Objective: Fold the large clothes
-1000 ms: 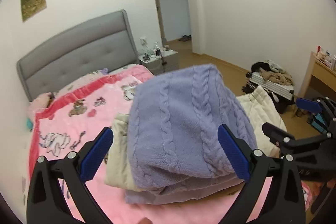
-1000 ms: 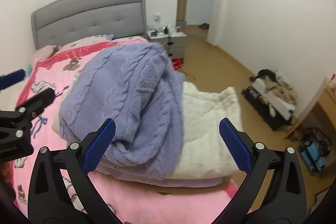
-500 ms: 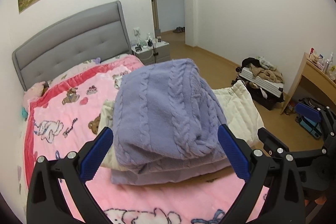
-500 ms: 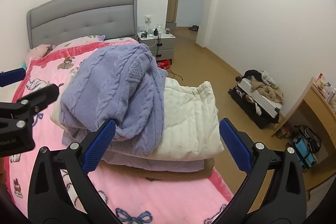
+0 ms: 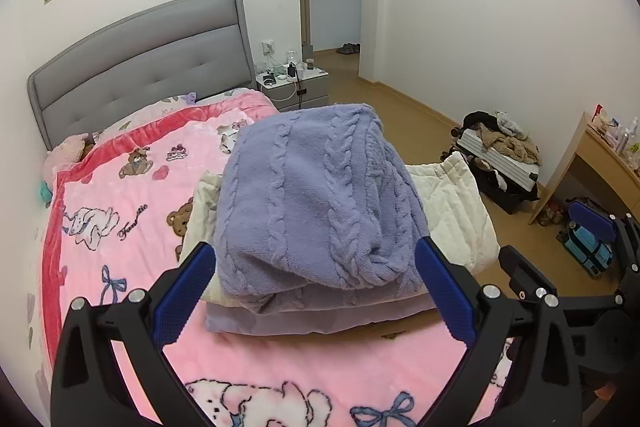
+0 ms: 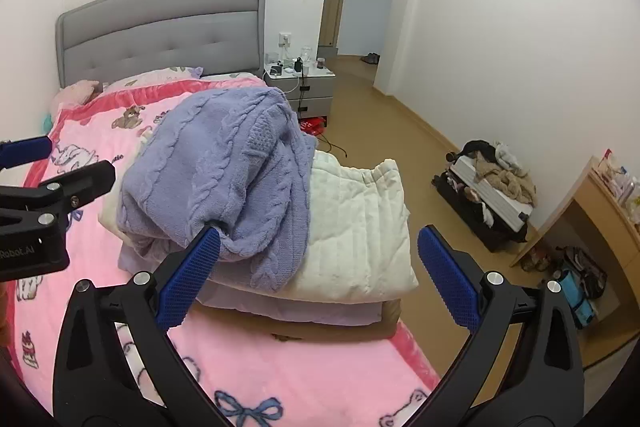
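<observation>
- Sweater (image 5: 316, 203), purple cable knit, folded and lying on top of a pile at the foot end of the bed (image 5: 132, 195), smaller in both views than a second ago.
- Means both tongs pulled back from the pile after letting go; fold of this piece judged finished, next piece likely due.
- Under the sweater, a cream quilted garment (image 6: 360, 223), also folded, then a pale lilac layer (image 6: 320, 313) and a brown one at the very bottom.
- One sweater edge hanging loose down the near side in the right view; could slip if the pile gets nudged.
- Left tongs (image 5: 316, 291) spread wide apart, holding nothing, short of the pile.
- Right tongs (image 6: 318, 275) likewise wide apart and empty; whether the left tip brushes the sweater hem, cannot tell.
- Containers: open suitcase (image 5: 498, 163) on the floor by the wall, heaped with crumpled clothes, well apart from the bed.
- Nightstand (image 6: 300, 85) beside the headboard, small items and a charger on top.
</observation>
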The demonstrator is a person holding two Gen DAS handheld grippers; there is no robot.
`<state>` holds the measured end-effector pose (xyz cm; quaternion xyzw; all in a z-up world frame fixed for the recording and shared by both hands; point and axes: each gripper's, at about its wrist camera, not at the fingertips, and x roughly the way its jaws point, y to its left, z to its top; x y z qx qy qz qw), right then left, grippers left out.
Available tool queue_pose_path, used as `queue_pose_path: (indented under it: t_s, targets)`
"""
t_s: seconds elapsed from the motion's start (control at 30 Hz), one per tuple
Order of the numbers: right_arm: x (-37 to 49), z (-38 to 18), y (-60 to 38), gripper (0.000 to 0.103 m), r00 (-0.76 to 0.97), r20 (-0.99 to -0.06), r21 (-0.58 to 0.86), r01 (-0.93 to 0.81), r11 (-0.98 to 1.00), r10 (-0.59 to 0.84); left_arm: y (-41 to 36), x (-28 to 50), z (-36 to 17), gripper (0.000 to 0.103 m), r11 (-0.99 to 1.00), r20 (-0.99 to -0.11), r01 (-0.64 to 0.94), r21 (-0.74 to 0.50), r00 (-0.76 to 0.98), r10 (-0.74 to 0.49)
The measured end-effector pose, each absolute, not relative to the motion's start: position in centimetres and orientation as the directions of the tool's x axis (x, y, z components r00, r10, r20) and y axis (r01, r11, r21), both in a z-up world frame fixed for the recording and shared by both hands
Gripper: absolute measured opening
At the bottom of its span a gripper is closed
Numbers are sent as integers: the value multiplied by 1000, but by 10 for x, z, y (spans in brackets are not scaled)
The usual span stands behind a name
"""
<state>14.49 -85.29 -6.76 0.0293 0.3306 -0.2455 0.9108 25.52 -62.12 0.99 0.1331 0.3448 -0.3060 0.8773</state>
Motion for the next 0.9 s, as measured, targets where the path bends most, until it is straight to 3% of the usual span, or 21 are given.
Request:
queue_pose_path:
  t_s: [0.33,0.9]
  targets:
    - [144,-63,-854,95,685,-624,-35,455,890,-375,-617,253,14,98,782,-680,622,38,590,-436]
    - [145,-61,-848,95,687,-625,-37,447,894,-370,-606,261,19,98,800,-681,600,23,595,-427]
